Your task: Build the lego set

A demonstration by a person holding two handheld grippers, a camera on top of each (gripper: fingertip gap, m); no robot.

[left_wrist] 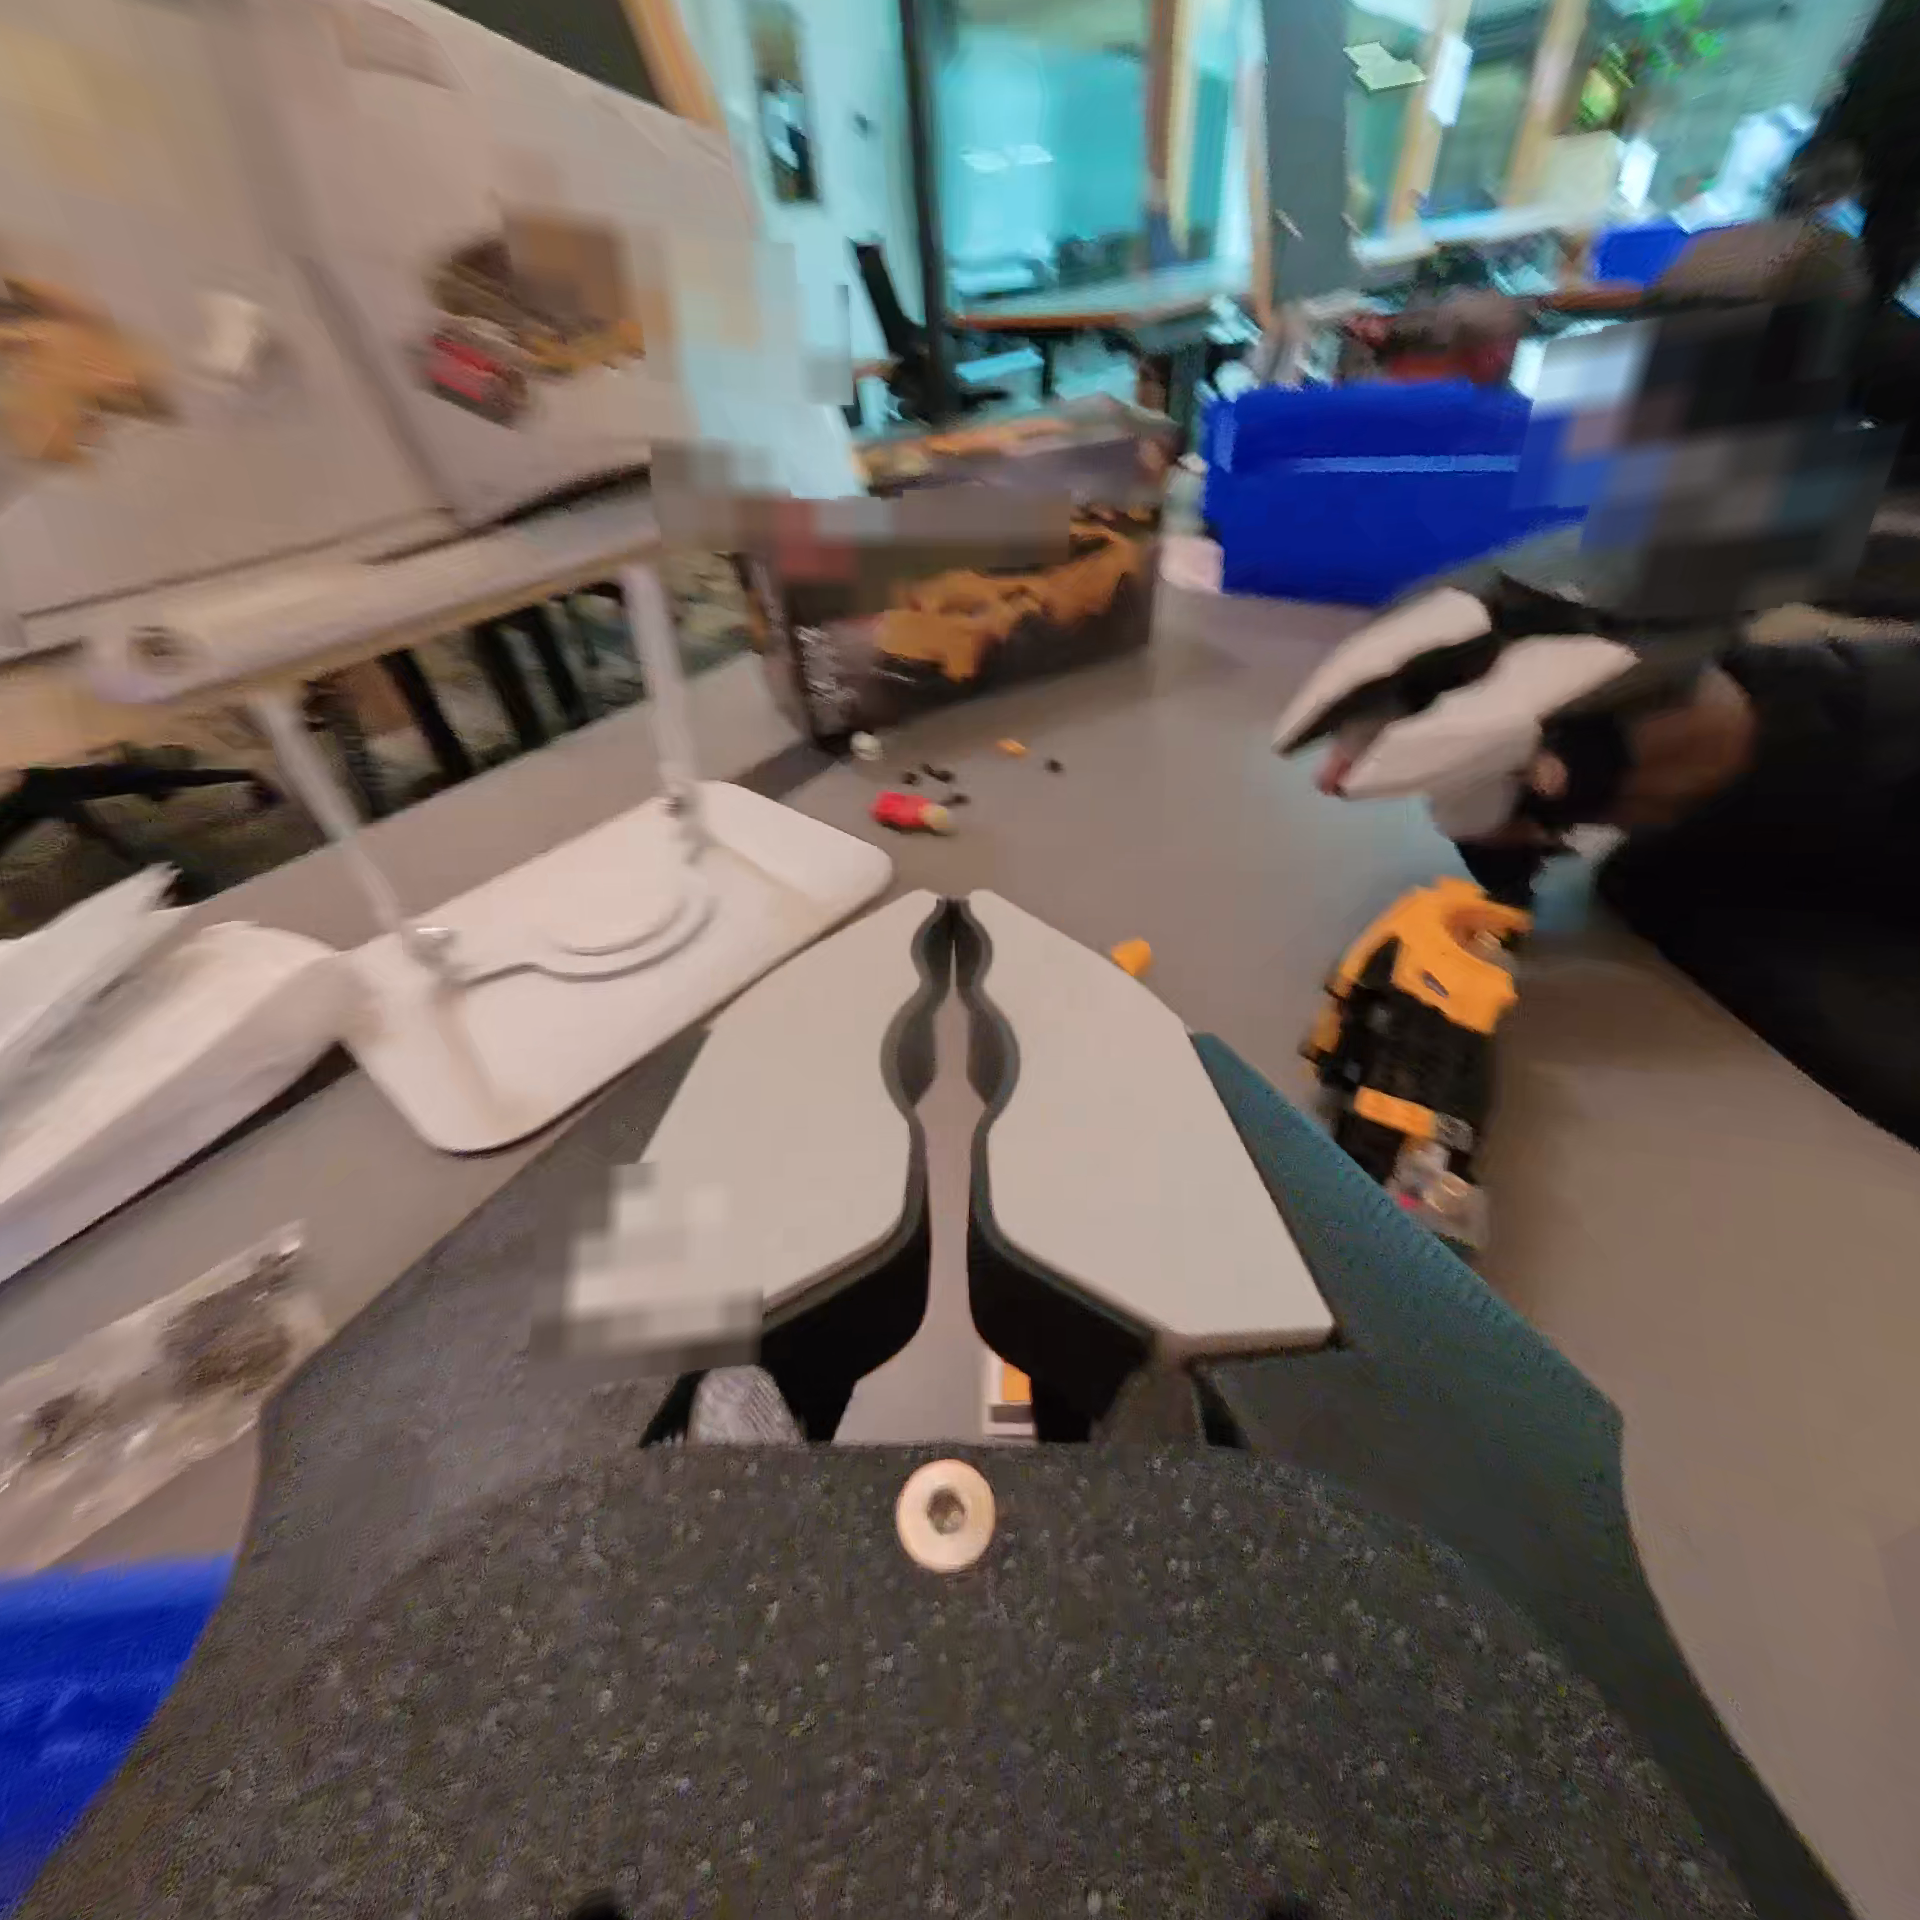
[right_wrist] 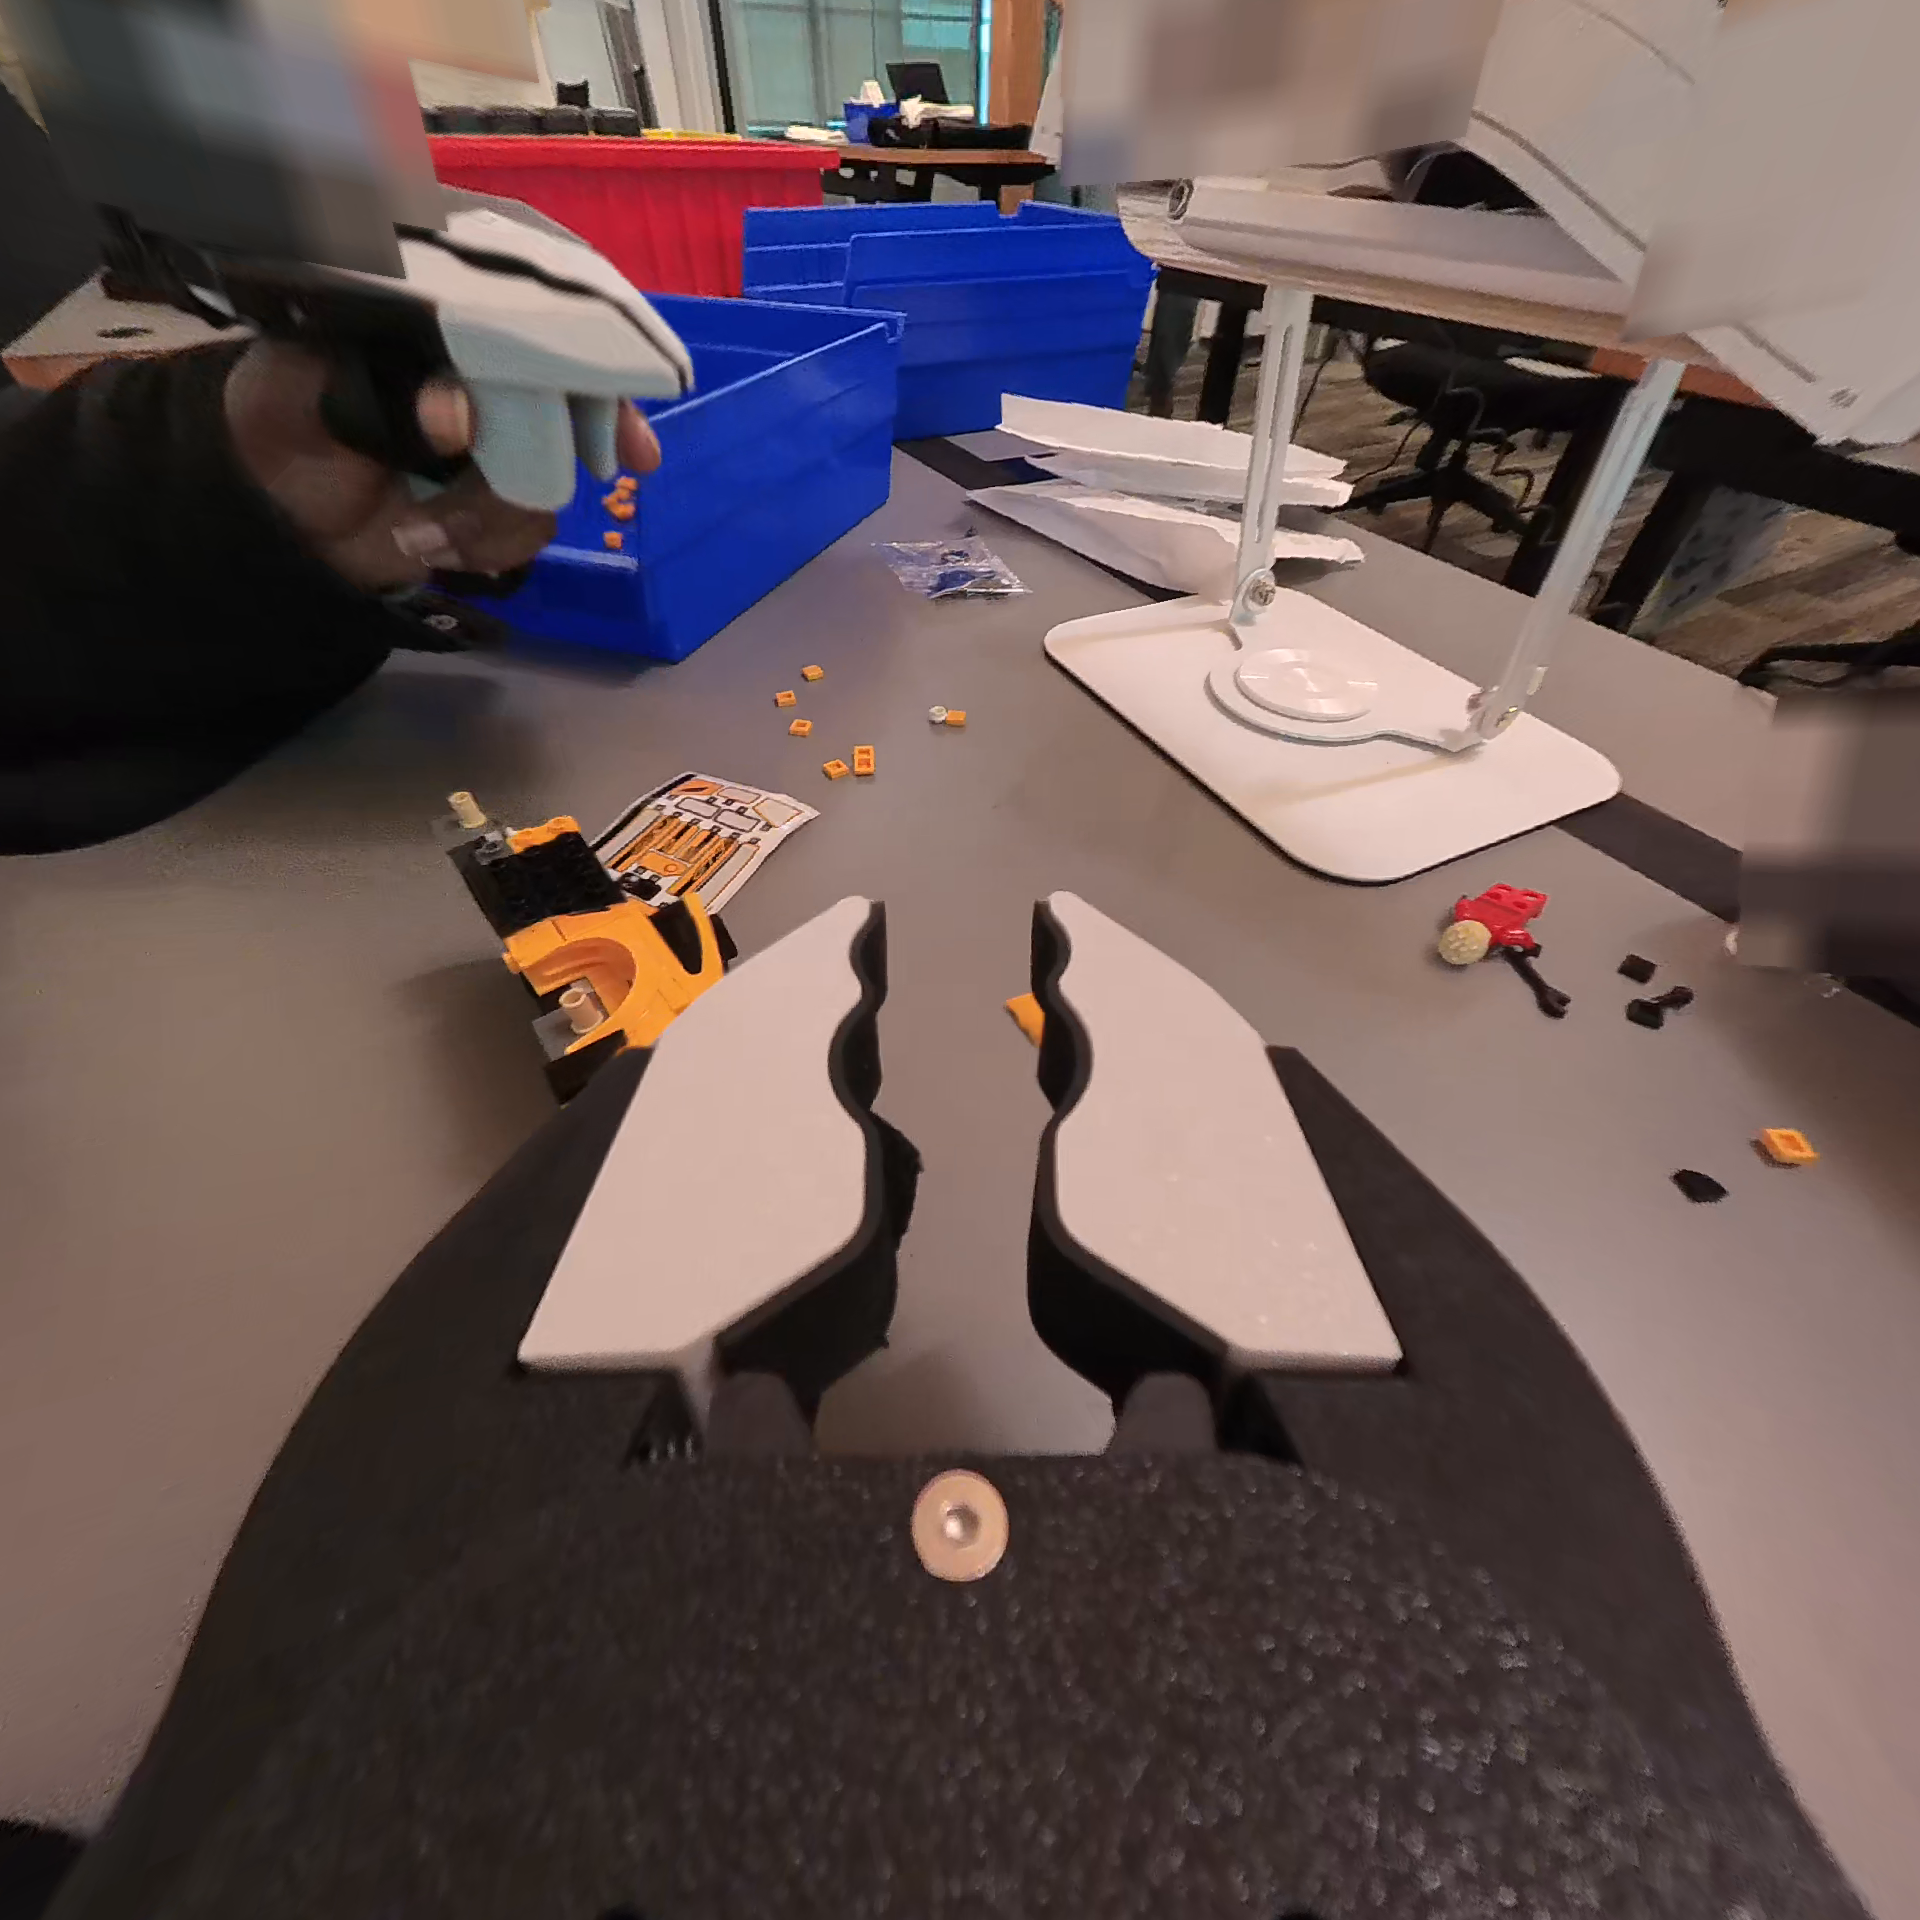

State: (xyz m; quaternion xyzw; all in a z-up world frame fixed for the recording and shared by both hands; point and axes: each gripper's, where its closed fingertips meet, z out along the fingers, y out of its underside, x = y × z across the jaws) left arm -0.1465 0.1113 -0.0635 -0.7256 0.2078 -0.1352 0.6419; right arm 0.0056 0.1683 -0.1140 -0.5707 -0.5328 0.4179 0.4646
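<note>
Left gripper (left_wrist: 951,909): fingertips meet at frame centre, closed on nothing, above the grey table (left_wrist: 1195,748). Just right of the tips lies a small orange piece (left_wrist: 1135,951). At centre right sits an orange-and-black brick model (left_wrist: 1413,1018). At centre left, the white stand base (left_wrist: 623,966) lies beside the fingers. Farther up, a red piece (left_wrist: 909,812) with black bits, then a dark printed box (left_wrist: 987,582).

Right gripper (right_wrist: 958,914): fingers apart, open. An orange tile (right_wrist: 1027,1016) rests on the table against the inner edge of the right finger; not clamped. The brick model (right_wrist: 592,956) is just left of the left finger, with a sticker sheet (right_wrist: 696,831) behind it. Scattered orange tiles (right_wrist: 831,727) lie at mid-frame; the blue bin (right_wrist: 769,468) is at upper left.
</note>
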